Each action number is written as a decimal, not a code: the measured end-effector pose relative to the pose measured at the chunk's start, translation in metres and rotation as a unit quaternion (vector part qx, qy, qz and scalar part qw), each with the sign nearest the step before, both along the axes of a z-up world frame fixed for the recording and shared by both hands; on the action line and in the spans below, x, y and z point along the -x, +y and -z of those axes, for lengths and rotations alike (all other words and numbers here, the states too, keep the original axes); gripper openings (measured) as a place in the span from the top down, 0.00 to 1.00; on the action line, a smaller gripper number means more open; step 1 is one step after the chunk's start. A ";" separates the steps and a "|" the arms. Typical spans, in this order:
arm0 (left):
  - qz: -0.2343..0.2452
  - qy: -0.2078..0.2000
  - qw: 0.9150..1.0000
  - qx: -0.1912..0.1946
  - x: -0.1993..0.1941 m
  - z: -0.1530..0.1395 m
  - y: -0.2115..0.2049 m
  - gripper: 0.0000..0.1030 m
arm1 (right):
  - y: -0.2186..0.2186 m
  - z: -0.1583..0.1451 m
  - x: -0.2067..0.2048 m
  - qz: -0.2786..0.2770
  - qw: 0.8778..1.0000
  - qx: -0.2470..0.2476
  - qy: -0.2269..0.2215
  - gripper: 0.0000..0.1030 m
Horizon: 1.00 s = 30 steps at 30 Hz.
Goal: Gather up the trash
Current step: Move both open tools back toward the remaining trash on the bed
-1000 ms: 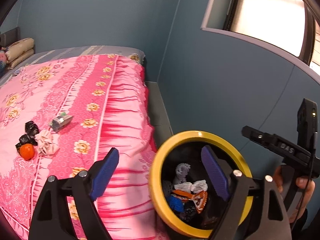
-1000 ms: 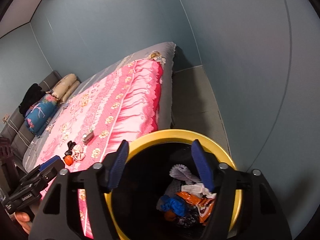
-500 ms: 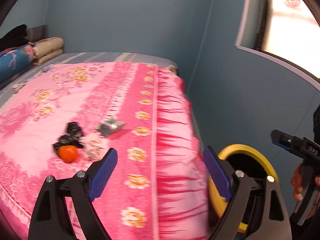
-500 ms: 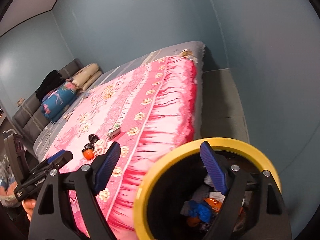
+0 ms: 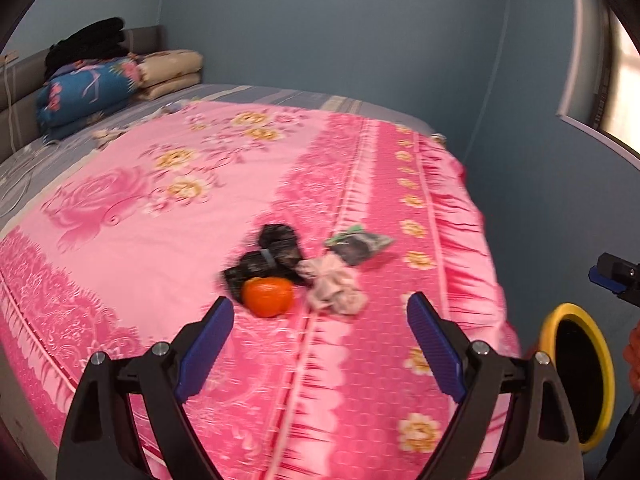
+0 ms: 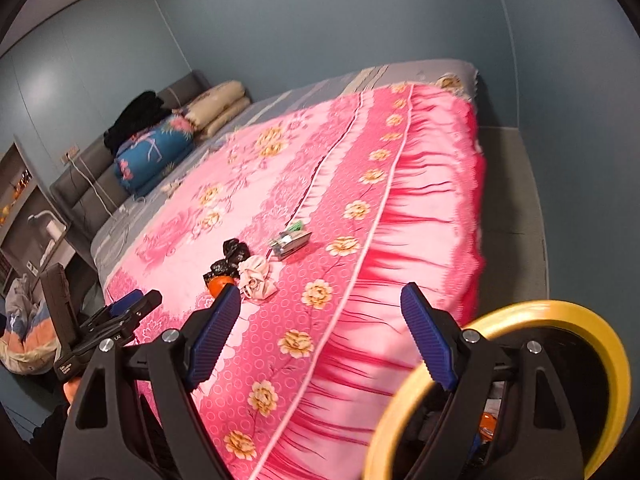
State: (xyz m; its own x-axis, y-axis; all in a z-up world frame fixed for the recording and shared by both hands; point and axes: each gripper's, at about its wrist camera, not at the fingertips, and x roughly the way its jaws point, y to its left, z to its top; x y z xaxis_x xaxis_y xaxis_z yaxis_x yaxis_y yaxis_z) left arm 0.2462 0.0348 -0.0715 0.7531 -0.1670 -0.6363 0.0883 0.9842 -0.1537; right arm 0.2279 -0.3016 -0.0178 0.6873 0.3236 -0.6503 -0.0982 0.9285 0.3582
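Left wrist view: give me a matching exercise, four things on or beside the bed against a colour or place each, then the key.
Things:
1. orange
2. bin
3. wrapper
4. pillow

Descriptions:
A. yellow rim, on the floor beside the bed
B. blue floral, at the headboard
C. round, nearest the left gripper
D. green end, farthest right in the pile

Pairs: 1-C, 2-A, 3-D, 4-B

Blue-grey walls (image 5: 360,40); pink floral bedspread (image 5: 160,208); grey headboard (image 6: 92,184); bright window (image 5: 628,80).
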 end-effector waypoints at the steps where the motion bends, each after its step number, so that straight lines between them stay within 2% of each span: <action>1: -0.005 0.003 1.000 0.000 -0.004 0.003 0.008 0.18 | 0.009 0.003 -0.010 -0.004 1.000 0.003 0.005 0.23; 9: -0.027 0.028 0.999 0.001 -0.033 0.029 0.046 0.18 | 0.055 0.027 -0.073 -0.031 0.998 0.017 0.047 0.24; 15: -0.034 0.051 0.998 0.014 -0.063 0.047 0.068 0.18 | 0.089 0.058 -0.128 -0.048 0.995 0.010 0.089 0.24; 21: -0.031 0.067 0.997 0.010 -0.102 0.061 0.080 0.18 | 0.111 0.091 -0.174 -0.050 0.990 -0.003 0.133 0.24; 30: -0.015 0.113 0.991 0.066 -0.155 0.086 0.089 0.18 | 0.131 0.116 -0.211 -0.040 0.987 -0.009 0.157 0.24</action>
